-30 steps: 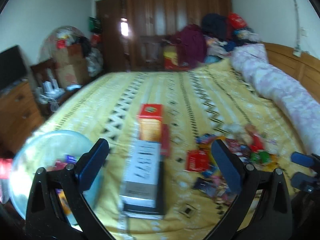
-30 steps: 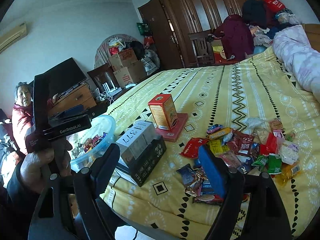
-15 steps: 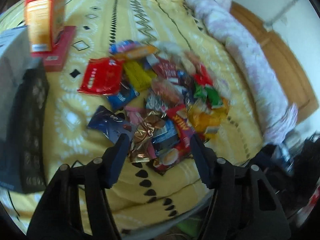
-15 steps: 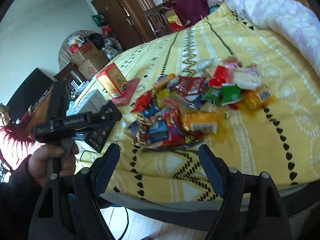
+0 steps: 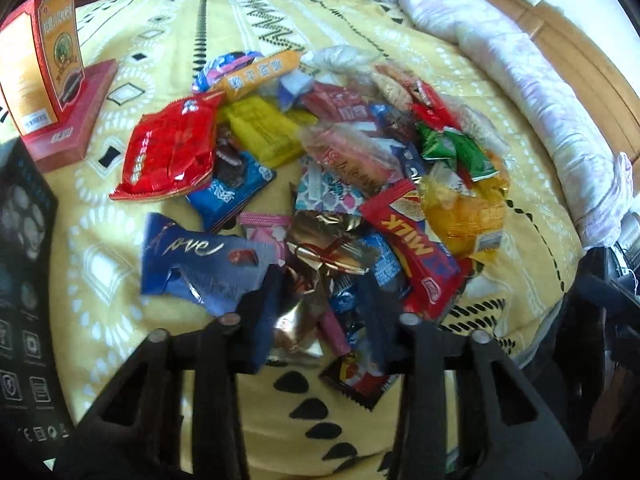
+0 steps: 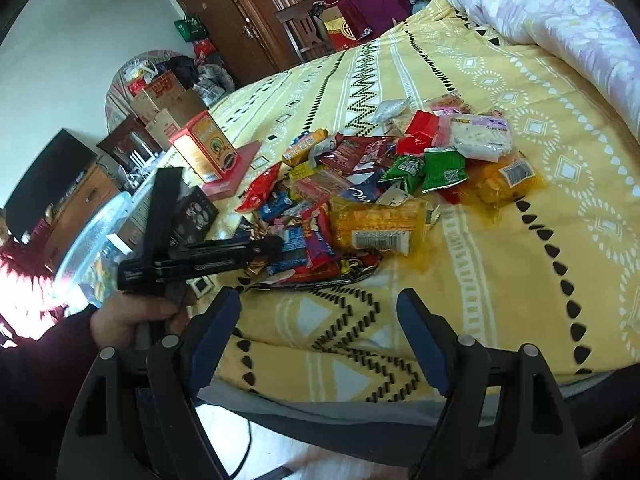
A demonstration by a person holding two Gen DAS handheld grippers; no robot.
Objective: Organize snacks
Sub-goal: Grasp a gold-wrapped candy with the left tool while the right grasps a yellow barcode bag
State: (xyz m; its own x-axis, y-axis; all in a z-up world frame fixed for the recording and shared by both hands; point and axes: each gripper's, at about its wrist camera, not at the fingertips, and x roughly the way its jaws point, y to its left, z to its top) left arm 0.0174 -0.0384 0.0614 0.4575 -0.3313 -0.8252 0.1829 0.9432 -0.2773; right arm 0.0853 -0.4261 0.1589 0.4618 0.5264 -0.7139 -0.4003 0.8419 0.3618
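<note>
A loose heap of foil and plastic snack packets [image 5: 340, 184] lies spread on the yellow patterned bedspread [image 6: 520, 208] near the foot of the bed. The left tool [image 5: 320, 312] is down in the near edge of the heap, its blue-padded fingers [image 5: 264, 300] partly apart on either side of a crumpled gold foil wrapper [image 5: 320, 248]; whether they grip it cannot be told. Beside it lie a blue packet with white script [image 5: 188, 256] and a red packet printed MILK [image 5: 416, 248]. The right tool [image 6: 320, 332] hangs wide apart and empty above the bed's near edge, short of the heap. At the bed's left side sits a clear round plastic bowl [image 6: 86, 240] with a few coloured packets in it, mostly hidden by the left tool. An orange upright carton [image 5: 44, 60] stands on a flat red box [image 5: 80, 120], and a black printed box [image 5: 24, 280] lies nearer.
</note>
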